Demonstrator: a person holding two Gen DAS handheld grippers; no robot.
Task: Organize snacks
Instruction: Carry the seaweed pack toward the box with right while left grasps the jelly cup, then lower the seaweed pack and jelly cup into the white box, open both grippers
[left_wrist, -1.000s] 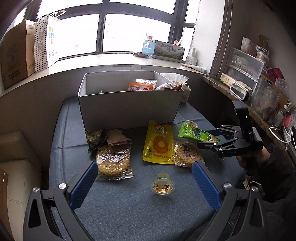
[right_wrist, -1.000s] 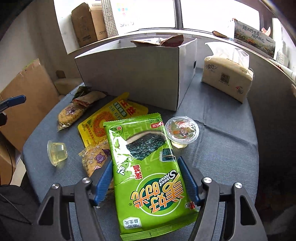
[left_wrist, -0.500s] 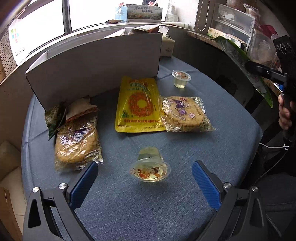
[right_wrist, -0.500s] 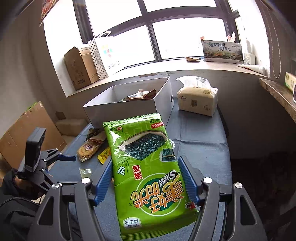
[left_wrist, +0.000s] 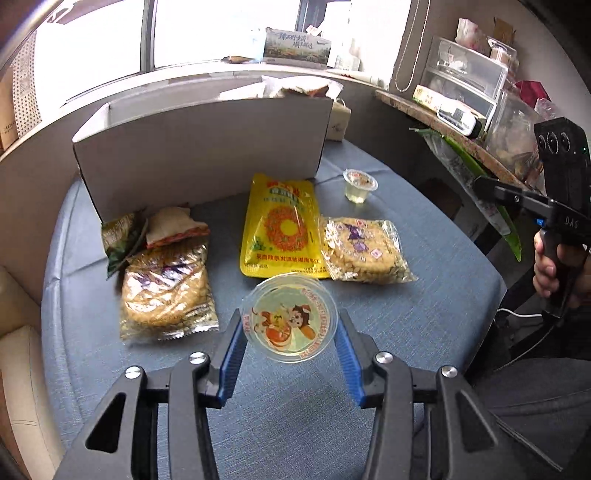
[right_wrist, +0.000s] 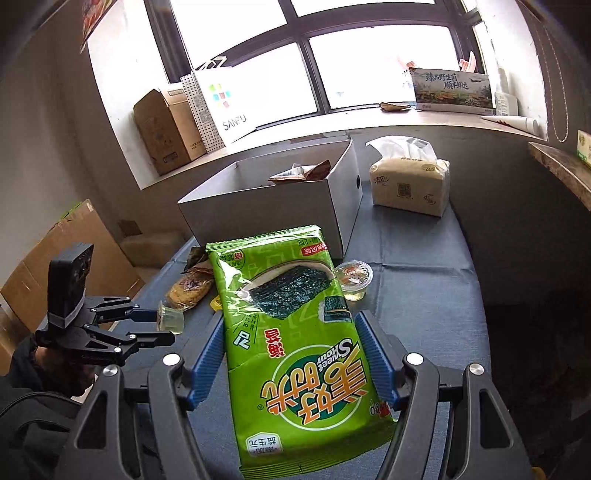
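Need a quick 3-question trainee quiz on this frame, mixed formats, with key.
1. True or false: the left gripper has its pads on the jelly cup.
2. The right gripper holds: A) yellow pouch B) green seaweed pack C) tissue pack.
3. Fill in: a second jelly cup stands on the blue table near the white ____.

Key: 1 true; 2 B, the green seaweed pack; 3 box.
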